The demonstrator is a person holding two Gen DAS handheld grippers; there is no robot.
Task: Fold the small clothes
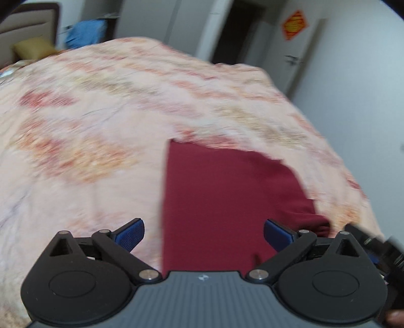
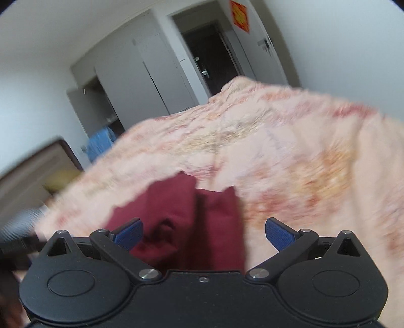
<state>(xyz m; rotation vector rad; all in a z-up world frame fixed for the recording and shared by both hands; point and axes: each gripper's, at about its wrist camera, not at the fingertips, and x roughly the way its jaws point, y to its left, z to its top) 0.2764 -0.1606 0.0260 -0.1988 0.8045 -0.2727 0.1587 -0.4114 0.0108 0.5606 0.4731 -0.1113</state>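
Across the bed, a pink floral quilt (image 1: 101, 131) lies spread beneath a dark red garment (image 1: 222, 201), folded flat. Above it, the left gripper (image 1: 204, 233) and right gripper (image 2: 204, 233) hover with jaws wide, grasping nothing.

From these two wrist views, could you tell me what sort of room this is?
Most likely a home bedroom: a bed under a pink floral bedspread, a headboard with a pillow, and wardrobe doors beyond.
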